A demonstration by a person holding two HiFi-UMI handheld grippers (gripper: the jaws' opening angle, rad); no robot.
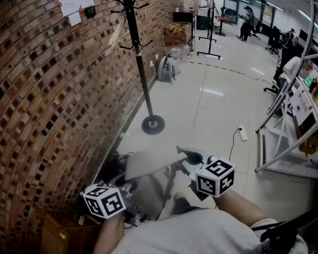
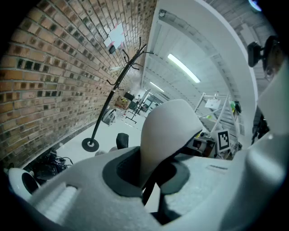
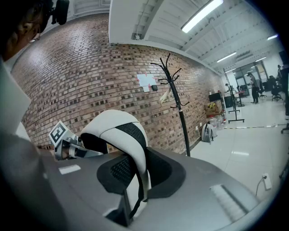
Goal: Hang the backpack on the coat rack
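The brick wall (image 1: 49,99) fills the left side of the head view, and the pale tiled floor (image 1: 208,114) runs away to the right of it. The coat rack (image 1: 141,74) stands upright just beside the wall, a thin dark pole on a round base (image 1: 152,124) with hooks at the top. The backpack (image 1: 149,166), pale grey with dark mesh, is low in front of the person, between the two grippers and well apart from the rack. The part of it that shows lies crosswise from one gripper toward the other, its right end the farther one; which way its top points cannot be told. The left gripper (image 2: 149,180) is clamped on a padded shoulder strap (image 2: 167,131), which rises out of the jaws and bends over to the right. The right gripper (image 3: 131,189) is likewise closed on a strap (image 3: 122,135), white with a black mesh band, which arches up and curls left toward the other gripper's marker cube (image 3: 58,133). A second backpack (image 1: 166,68) sits on the floor far along the wall. Nearer, a cardboard box (image 1: 54,233) and a tangle of cables (image 1: 112,168) lie at the wall's foot, a power strip (image 1: 242,133) lies out on the tiles, and paper notes (image 1: 74,12) are stuck high on the bricks.
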